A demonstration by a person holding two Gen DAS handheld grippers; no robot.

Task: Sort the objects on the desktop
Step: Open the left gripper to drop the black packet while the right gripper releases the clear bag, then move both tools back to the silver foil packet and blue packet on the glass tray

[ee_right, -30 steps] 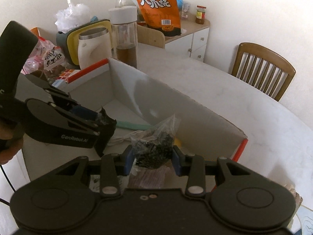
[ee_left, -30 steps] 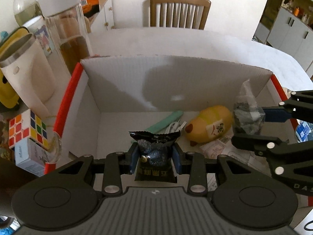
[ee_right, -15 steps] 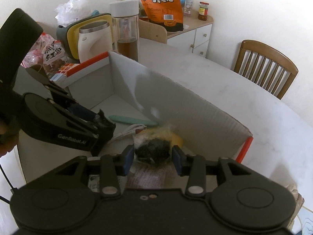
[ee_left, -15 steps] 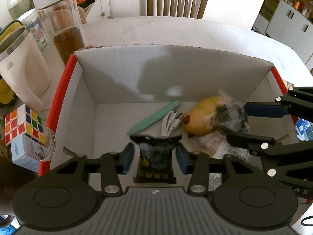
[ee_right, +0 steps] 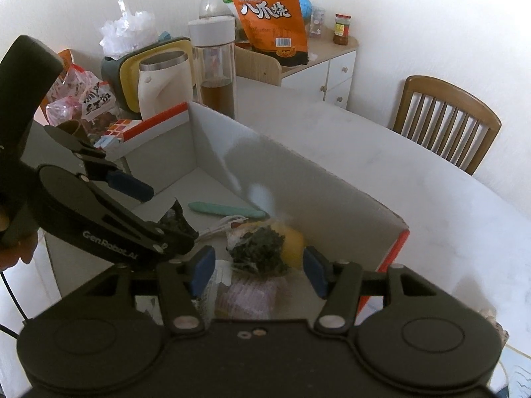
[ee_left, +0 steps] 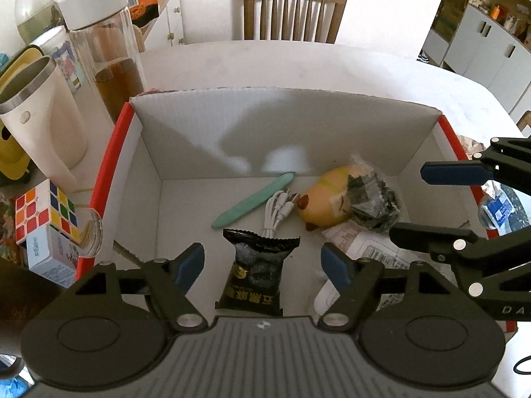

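A white cardboard box [ee_left: 239, 139] with red edges stands on the table. My left gripper [ee_left: 262, 265] is open above its near side, and a black snack packet [ee_left: 255, 272] lies loose between the fingers on the box floor. My right gripper [ee_right: 257, 270] is open over the box's right side. A clear bag of dark bits [ee_right: 262, 248] lies under it against a yellow plush toy [ee_left: 322, 199]. The bag also shows in the left wrist view [ee_left: 373, 200]. A mint green stick [ee_left: 252, 200] and a white cable [ee_left: 277, 209] lie in the box.
Left of the box stand a Rubik's cube [ee_left: 46, 215], a white mug [ee_left: 39, 116] and a glass bottle of brown liquid [ee_left: 106, 49]. Papers [ee_left: 361, 248] lie in the box's right corner. A wooden chair [ee_left: 293, 11] stands behind the table. An orange snack bag [ee_right: 268, 20] sits at the back.
Both grippers have opened. The black packet dropped from my left gripper to the box floor. The clear bag dropped from my right gripper onto the yellow toy.
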